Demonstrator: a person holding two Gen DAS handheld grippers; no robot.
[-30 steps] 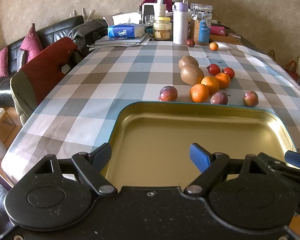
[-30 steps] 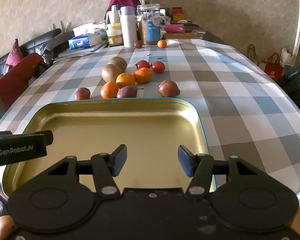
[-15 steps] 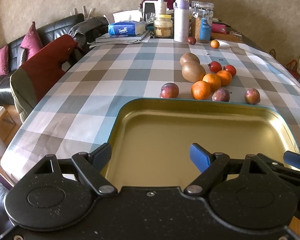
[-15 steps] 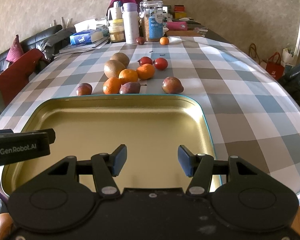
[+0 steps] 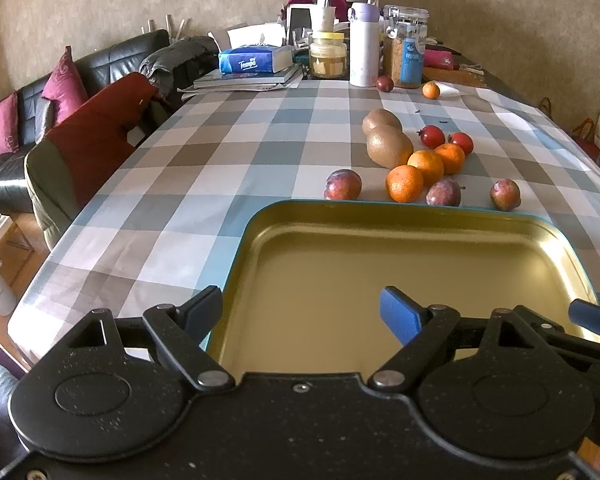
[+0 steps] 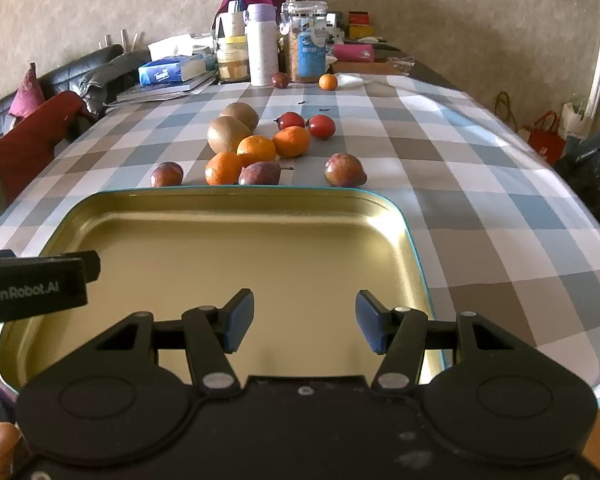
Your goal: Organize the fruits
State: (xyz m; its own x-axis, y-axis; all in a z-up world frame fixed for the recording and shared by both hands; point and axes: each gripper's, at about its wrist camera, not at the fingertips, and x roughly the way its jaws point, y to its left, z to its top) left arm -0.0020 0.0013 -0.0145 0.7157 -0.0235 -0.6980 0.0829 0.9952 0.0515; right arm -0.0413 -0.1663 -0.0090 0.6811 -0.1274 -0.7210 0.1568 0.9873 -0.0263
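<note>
Because the round fruits lie loose on the slick checked cloth of the surface (image 5: 228,152), the likeliest slip from here is a roll: in the left wrist view, the left tool (image 5: 302,312) hangs with its blue-padded jaws spread wide and holding nothing, over the near left corner of the shallow gold metal tray with a teal rim (image 5: 260,216). A careless nudge could send the purple plum (image 5: 343,185) at 12 o'clock of the tray off toward the open edge at 9 o'clock. The cluster of orange mandarins (image 5: 405,184) touches the brown kiwis (image 5: 389,146), so closing on one may shove its neighbours. The tray's raised far rim stands between tool and fruit and would have to be cleared. A blue tissue pack (image 5: 256,60), a white bottle (image 5: 363,46) and a clear jar (image 5: 405,54) crowd the far end, well apart.

In the right wrist view, the right tool (image 6: 305,322) is likewise wide and empty above the empty tray (image 6: 414,248). The reddish plum (image 6: 345,171) at 1 o'clock sits alone just beyond the rim, the easiest reach; dropped from height, it may bounce or bruise. The dark plum with a stem (image 6: 259,174) rests against a mandarin (image 6: 223,168). The left tool's black body (image 6: 36,288) intrudes at 9 o'clock, so the two could collide over the tray.
</note>
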